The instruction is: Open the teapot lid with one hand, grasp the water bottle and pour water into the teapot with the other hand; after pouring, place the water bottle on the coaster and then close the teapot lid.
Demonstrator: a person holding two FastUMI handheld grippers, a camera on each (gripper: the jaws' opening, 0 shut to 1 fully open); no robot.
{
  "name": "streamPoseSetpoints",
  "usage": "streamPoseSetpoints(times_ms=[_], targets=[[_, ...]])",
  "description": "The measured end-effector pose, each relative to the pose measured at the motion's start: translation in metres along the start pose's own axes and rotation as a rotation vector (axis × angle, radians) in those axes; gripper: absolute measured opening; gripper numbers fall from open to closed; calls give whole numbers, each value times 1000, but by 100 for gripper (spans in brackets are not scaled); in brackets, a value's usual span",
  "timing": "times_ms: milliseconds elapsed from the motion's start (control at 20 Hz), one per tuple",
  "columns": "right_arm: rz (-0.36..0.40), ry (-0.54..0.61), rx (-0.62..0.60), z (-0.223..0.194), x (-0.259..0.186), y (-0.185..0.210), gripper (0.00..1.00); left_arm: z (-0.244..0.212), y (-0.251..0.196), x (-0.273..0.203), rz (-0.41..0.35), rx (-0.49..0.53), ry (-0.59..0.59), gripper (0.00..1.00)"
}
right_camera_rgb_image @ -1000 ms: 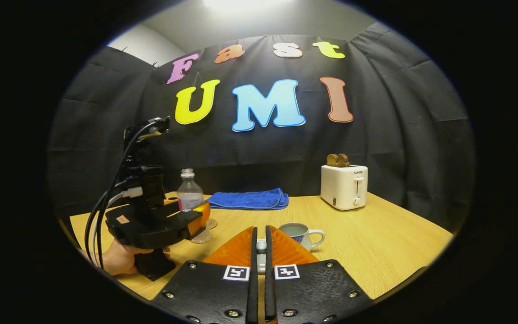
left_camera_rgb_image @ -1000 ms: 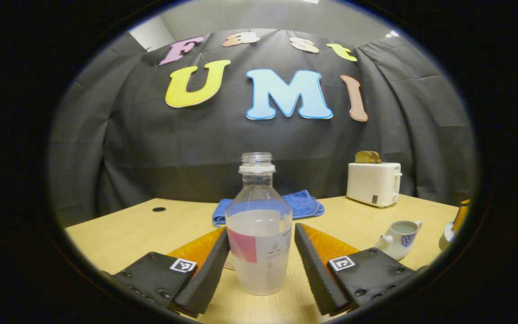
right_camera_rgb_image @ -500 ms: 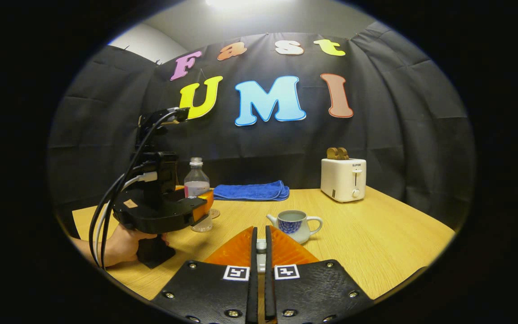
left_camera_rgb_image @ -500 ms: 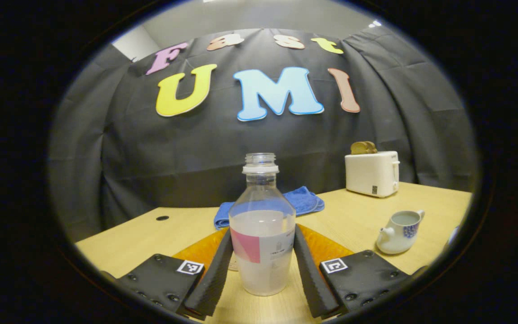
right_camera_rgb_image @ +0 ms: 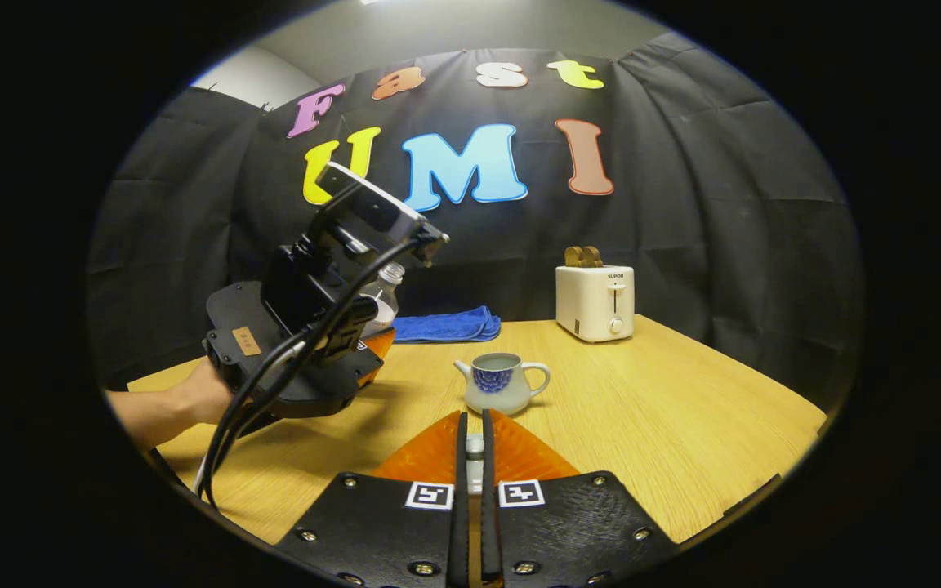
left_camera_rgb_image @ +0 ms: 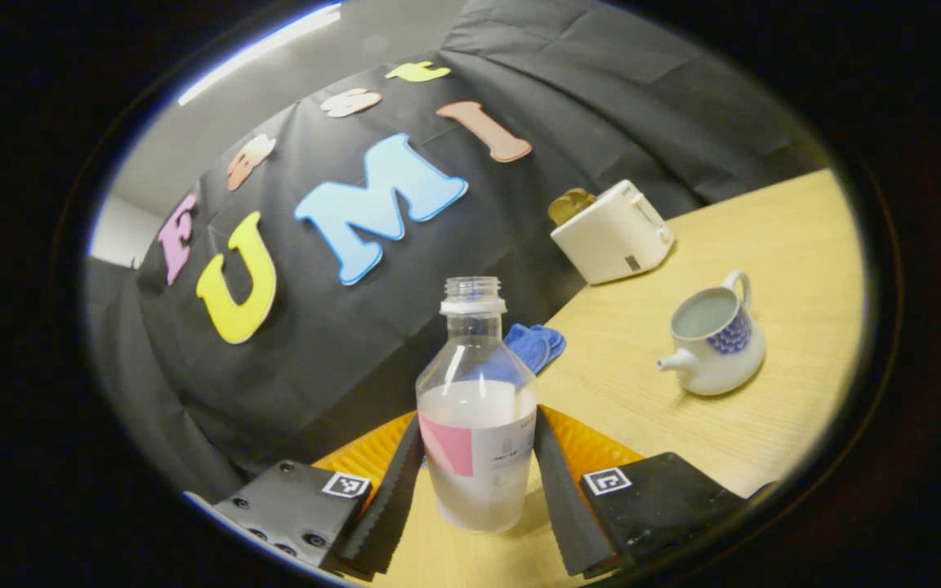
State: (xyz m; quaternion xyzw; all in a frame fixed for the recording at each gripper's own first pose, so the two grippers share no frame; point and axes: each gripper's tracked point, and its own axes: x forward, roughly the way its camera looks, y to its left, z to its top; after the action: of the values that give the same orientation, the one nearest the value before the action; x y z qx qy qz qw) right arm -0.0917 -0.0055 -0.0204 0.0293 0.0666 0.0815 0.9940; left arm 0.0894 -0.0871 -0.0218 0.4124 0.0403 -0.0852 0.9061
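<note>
**Water bottle gripped and tilted by the left tool; teapot lid pinched in the right tool**

In the left gripper view, the water bottle [left_camera_rgb_image: 476, 425] is clamped between the two fingers of the left tool [left_camera_rgb_image: 474, 482], one pad pressed on each side of its lower, labelled body. The bottle is uncapped and roughly half filled with cloudy liquid. The desk [left_camera_rgb_image: 797, 245] is seen strongly slanted in this view. The teapot [left_camera_rgb_image: 715, 335] stands open on the desk to the right of the bottle, well apart from it, with liquid visible inside, its spout turned toward the bottle.

In the right gripper view, the left tool [right_camera_rgb_image: 372, 347] is seen held in a hand [right_camera_rgb_image: 193, 396] above the desk, leaning toward the teapot [right_camera_rgb_image: 501, 382], with the bottle's neck showing behind it. The right tool [right_camera_rgb_image: 472, 457] is drawn narrow, and a small pale piece, taken to be the teapot lid [right_camera_rgb_image: 474, 447], is pinched between its fingers.

A white toaster [right_camera_rgb_image: 595, 302] with bread in its slots and a folded blue towel [right_camera_rgb_image: 448, 326] are seen at the back of the desk.
</note>
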Motion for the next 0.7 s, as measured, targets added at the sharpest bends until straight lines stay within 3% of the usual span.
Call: streamPoseSetpoints(times_ms=[200, 700], targets=[[-40, 7, -6, -2, -4, -14, 6, 2, -9, 12, -17, 147, 6, 85], [-35, 55, 17, -11, -14, -22, 6, 6, -51, 15, -136, 497, -16, 85]])
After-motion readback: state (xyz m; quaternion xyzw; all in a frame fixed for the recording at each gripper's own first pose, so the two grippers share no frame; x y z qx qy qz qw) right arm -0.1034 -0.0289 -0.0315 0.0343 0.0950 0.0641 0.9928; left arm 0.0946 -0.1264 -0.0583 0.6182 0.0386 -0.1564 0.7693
